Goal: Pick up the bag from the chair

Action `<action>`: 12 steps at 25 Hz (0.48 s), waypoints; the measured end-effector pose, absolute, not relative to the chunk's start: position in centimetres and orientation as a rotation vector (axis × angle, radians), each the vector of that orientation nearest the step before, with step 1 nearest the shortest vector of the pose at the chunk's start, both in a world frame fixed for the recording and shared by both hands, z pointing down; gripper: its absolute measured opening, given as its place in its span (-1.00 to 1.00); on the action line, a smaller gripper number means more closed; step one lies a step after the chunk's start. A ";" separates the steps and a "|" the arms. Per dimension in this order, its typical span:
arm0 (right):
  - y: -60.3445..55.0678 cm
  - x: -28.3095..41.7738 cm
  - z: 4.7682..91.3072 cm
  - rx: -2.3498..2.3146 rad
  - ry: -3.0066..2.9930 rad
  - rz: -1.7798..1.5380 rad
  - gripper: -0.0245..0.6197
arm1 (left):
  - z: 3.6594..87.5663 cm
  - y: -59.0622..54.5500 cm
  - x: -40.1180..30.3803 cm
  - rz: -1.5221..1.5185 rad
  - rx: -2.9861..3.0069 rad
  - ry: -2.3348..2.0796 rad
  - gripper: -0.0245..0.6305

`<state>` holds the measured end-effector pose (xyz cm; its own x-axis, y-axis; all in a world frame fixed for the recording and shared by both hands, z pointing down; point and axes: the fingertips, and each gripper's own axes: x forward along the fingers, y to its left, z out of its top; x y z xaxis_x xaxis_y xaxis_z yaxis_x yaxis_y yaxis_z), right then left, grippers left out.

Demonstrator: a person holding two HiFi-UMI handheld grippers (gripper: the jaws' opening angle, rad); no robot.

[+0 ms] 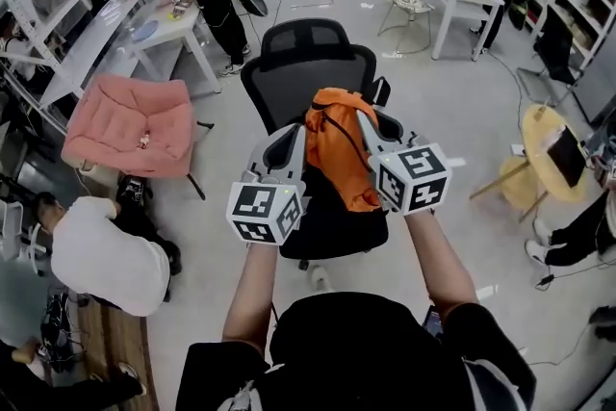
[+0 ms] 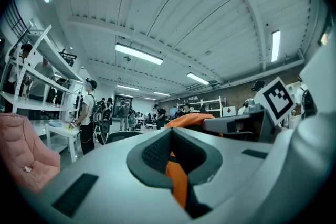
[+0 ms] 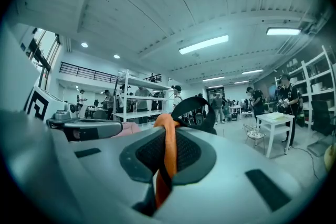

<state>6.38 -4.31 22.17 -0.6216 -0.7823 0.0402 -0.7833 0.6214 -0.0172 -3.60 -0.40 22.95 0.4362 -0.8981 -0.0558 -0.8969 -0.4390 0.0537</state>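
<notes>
2 grips on orange bag (image 1: 337,154): left gripper (image 1: 296,138), right gripper (image 1: 369,122) both clamped, over chair (image 1: 306,64).

No words, numbers or brands can be read anywhere; the only printed signs are black-and-white square markers (image 1: 254,201), without letters, on the left cube (image 1: 288,217) and right cube (image 1: 414,178).

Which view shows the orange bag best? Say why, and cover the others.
The head view: the orange bag shows nearly whole, over the black chair. The left gripper view shows only a fold pinched in its jaws; the right gripper view only a strap pinched in its jaws.
</notes>
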 end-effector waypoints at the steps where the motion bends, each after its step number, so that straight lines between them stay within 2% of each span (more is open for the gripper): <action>1: -3.8 6.9 22.2 1.354 -2.806 0.054 -0.91 | 22.9 0.2 -3.2 -0.116 2.649 -1.660 -0.91; 12: 3.4 9.7 22.0 1.308 -2.850 0.031 -0.91 | 23.1 7.8 0.0 -0.128 2.626 -1.715 -0.91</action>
<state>9.72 3.41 21.95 -0.6521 -0.7580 0.0138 -0.7581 0.6520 -0.0156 -0.01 7.84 23.07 0.3999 -0.9141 -0.0670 -0.9139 -0.4032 0.0468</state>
